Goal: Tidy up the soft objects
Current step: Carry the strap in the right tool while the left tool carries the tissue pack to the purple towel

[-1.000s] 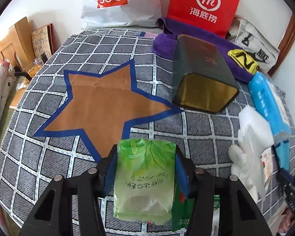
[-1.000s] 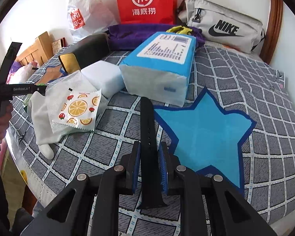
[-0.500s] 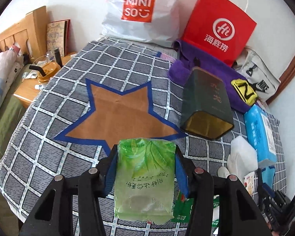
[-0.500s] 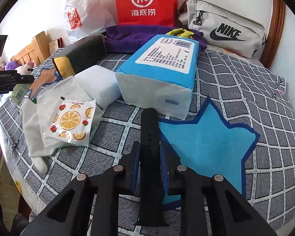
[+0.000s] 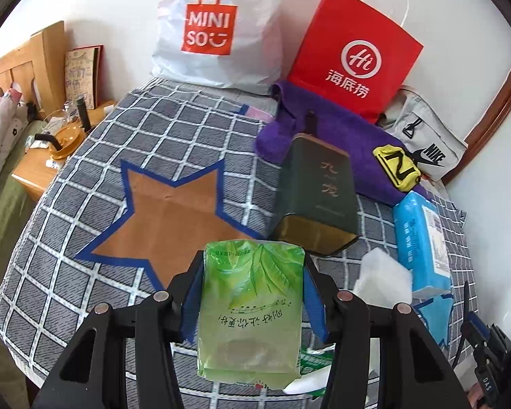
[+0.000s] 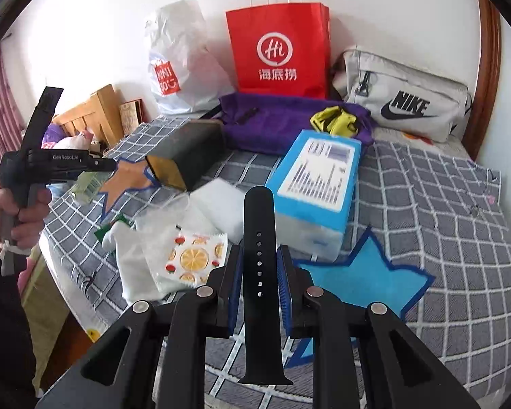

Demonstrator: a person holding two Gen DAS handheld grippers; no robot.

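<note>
Left gripper (image 5: 252,293) clamps a green tissue pack (image 5: 252,313) above the brown star (image 5: 170,218); right gripper (image 6: 259,276) pinches a black watch strap (image 6: 259,266) near the blue star (image 6: 361,279). I think the slippery pack may slide out, and the long strap may swing and twist free. The dark tin (image 5: 318,201) lies on its side, and its inside cannot be seen.

1. Two stars: brown star (image 5: 173,218), blue star (image 6: 364,279).
2. Two shopping bags: white bag (image 5: 218,30), red bag (image 5: 354,58).
3. One grey pouch (image 6: 402,102).
4. One purple towel (image 6: 276,122).
5. One dark tin (image 5: 316,197).
6. One blue tissue pack (image 6: 316,184).
7. One green packet (image 5: 252,313).
8. One black strap (image 6: 260,272).
9. One fruit-print sachet (image 6: 190,259).
10. Two grippers: left gripper (image 5: 252,293), right gripper (image 6: 259,283).
</note>
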